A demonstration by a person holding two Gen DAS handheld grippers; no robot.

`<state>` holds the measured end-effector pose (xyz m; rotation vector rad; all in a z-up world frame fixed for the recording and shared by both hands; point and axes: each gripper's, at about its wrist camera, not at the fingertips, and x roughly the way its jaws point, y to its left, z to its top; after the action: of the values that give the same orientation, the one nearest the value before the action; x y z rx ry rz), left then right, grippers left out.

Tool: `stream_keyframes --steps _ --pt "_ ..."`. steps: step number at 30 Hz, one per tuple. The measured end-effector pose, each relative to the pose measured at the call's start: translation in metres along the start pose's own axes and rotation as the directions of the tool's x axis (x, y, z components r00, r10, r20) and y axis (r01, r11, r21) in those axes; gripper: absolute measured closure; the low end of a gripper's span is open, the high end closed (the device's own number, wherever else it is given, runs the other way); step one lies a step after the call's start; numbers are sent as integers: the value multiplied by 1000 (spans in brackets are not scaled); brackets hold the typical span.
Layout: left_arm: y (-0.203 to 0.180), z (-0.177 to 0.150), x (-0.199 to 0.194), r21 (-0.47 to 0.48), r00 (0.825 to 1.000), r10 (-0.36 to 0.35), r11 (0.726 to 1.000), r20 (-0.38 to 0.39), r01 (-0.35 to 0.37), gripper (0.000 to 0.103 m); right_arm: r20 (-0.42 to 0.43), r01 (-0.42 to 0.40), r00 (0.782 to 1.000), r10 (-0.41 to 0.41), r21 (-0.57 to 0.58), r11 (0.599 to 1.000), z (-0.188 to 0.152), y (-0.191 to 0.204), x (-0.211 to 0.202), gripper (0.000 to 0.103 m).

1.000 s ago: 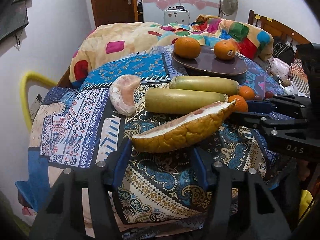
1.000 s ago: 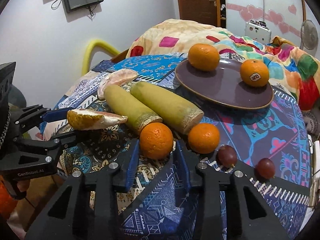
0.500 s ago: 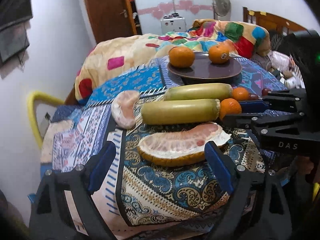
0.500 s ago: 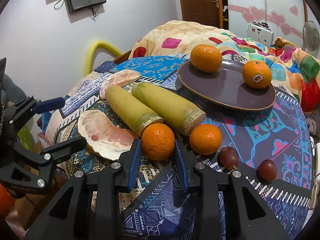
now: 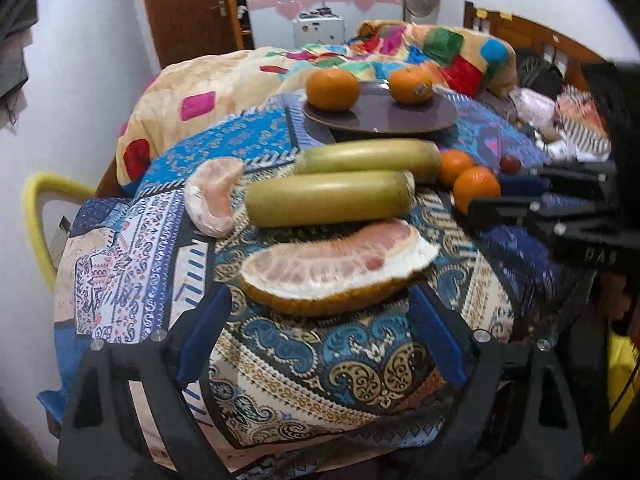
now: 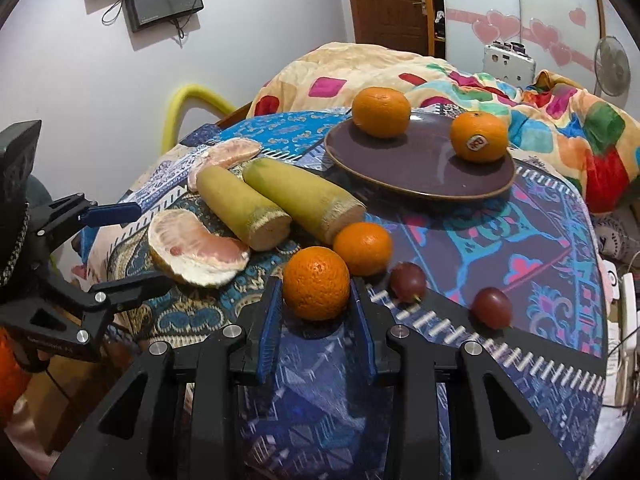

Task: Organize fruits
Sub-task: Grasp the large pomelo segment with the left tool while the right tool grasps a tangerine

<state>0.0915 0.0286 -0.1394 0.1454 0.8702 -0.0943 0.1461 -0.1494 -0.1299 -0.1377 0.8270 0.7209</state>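
A pomelo wedge lies cut face up on the patterned tablecloth. My left gripper stands open wide around its near side, pads clear of the rind. In the right wrist view that same wedge sits between the left gripper's spread fingers. My right gripper is shut on an orange that rests on the cloth. A second orange lies just behind it. Two more oranges sit on the purple plate.
Two green-yellow stalk pieces lie side by side between wedge and plate. A peeled pomelo segment lies left of them. Two dark red grapes sit right of the oranges. A bright blanket is heaped behind the table.
My left gripper opened wide and let go of the pomelo wedge, which tipped from standing on edge to lying cut face up. The right gripper stayed on its orange.
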Motion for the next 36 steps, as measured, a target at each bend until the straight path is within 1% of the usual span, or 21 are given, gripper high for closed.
stream_keyframes --steps 2,5,10,13,15,17,21,25,26,29,30,31,32,34,35,36 --pt "-4 1 5 7 1000 8 1000 -14 -8 11 -1 6 1000 -6 0 1000 -1 -1 -2 72" --pt "-3 5 13 -36 1000 -16 999 -16 15 4 2 9 1000 -9 10 1000 -2 -4 -4 72" --pt "-5 9 19 -66 1000 2 998 3 -2 2 1 15 1000 -15 11 1000 -4 -8 -6 72" --pt "-4 8 16 -71 1000 6 997 25 -4 6 2 28 1000 -29 5 1000 -4 -9 -8 72" --pt "-2 7 15 -76 999 2 997 33 0 10 4 31 1000 -31 6 1000 -4 -10 -9 72" --pt "1 5 11 -87 999 -9 996 32 11 12 6 31 999 -31 9 999 -4 -10 -10 72" --pt "4 2 2 -103 999 -7 995 41 11 14 18 33 999 -34 9 999 -4 -12 -15 72" --pt "8 4 -16 -117 997 -11 993 77 20 16 38 39 999 -39 13 999 0 -13 -22 72" --pt "8 6 -18 -116 996 -9 993 85 19 19 48 42 998 -42 14 999 2 -14 -26 72" --pt "9 15 -25 -110 994 -8 994 105 20 32 68 51 996 -52 16 999 7 -17 -32 72" --pt "8 16 -25 -106 994 -7 994 109 19 47 74 54 996 -55 19 998 9 -19 -33 72" --pt "8 19 -24 -93 994 12 996 105 -2 60 78 56 995 -58 20 998 10 -20 -34 72" --pt "9 21 -21 -84 997 1 996 83 6 78 81 59 995 -60 21 998 11 -21 -36 72" --pt "13 24 -12 -96 997 -63 993 43 67 78 84 63 994 -65 23 998 12 -23 -36 72" --pt "14 25 -9 -105 997 -72 992 31 75 78 83 64 994 -66 23 998 12 -24 -37 72" --pt "15 25 -7 -106 997 -76 991 23 78 73 82 65 994 -66 24 998 12 -25 -36 72"
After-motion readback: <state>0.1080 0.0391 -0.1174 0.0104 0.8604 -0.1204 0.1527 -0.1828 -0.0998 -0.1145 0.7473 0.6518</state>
